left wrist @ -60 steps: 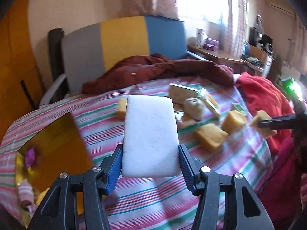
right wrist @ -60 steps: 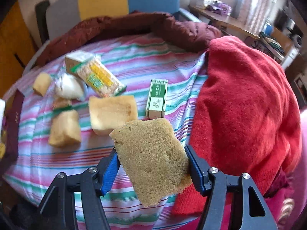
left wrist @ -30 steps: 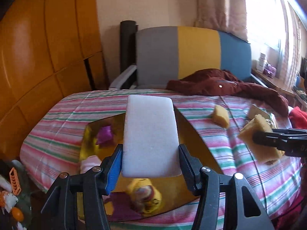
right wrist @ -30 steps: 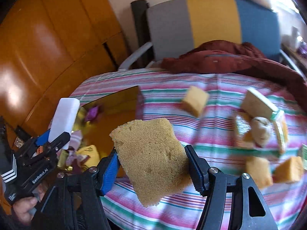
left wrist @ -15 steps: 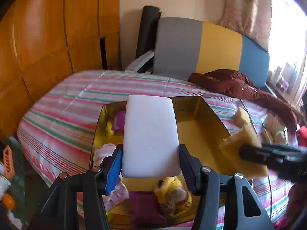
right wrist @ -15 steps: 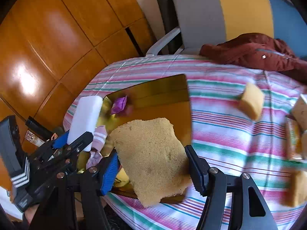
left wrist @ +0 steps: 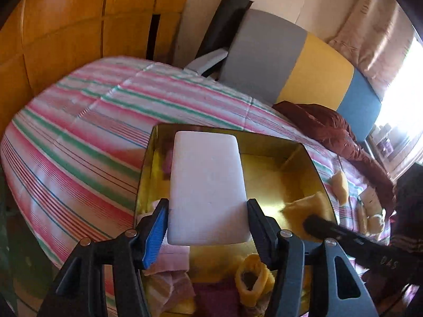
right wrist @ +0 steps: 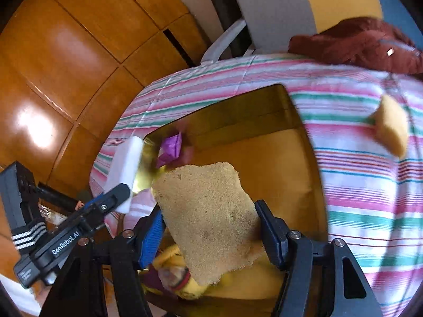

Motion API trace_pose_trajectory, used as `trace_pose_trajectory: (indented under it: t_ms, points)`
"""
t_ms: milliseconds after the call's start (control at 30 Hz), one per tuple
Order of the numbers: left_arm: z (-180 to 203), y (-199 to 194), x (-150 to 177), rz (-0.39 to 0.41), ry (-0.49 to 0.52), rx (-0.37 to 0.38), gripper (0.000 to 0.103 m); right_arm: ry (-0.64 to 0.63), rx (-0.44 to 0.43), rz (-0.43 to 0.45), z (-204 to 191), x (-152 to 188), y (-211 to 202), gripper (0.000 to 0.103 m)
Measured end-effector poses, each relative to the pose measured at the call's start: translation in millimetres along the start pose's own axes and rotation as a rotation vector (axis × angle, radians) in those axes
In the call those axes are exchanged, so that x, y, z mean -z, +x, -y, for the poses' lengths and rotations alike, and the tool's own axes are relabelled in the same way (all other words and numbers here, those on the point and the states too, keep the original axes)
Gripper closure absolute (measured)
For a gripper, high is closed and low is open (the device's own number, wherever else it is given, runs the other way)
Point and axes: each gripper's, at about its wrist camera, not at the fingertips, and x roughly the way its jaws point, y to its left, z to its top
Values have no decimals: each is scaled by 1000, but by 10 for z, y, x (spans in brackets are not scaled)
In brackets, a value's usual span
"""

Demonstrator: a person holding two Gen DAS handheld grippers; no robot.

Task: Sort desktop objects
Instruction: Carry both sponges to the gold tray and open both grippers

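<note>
A white foam block [left wrist: 207, 185] sits between the fingers of my left gripper [left wrist: 207, 219], above the left half of an open gold box [left wrist: 290, 153]. The pads still touch its sides while the jaws are opening. My right gripper [right wrist: 208, 222] has a yellow-brown sponge [right wrist: 208, 211] between its pads over the same gold box [right wrist: 264, 111]. Its jaws are opening too, with the pads still against the sponge. In the right wrist view the white block [right wrist: 125, 169] hangs at the box's left rim. In the left wrist view the yellow-brown sponge [left wrist: 306, 206] is at the box's right side.
Inside the box lie a purple packet [right wrist: 170, 148], a pink cloth [left wrist: 171, 259] and a yellow soft toy [left wrist: 251, 272]. Another sponge [right wrist: 391, 126] rests on the striped tablecloth [left wrist: 79, 137] to the right. A maroon jacket [left wrist: 325, 126] and a chair [left wrist: 277, 60] stand behind, wooden panels [right wrist: 66, 52] to the left.
Both grippers have swung left from the pile of sponges and come down over the gold box, each still carrying its piece. The box now fills the middle of both views.
</note>
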Motion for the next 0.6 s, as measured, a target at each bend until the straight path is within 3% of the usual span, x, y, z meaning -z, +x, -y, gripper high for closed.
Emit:
trace_pose_trajectory:
  t_ms: [267,433,600]
  points:
    - [-13,-57,34,40,-3,-39,37,119,-175,-69,51,69,313,27]
    - [-17,-202,102,82,8,-81,37,99,-187,-63,-1,130,298,24]
    - [71,-317,190,114,35,-107,37,28,-111,-37,-73,179,192,18]
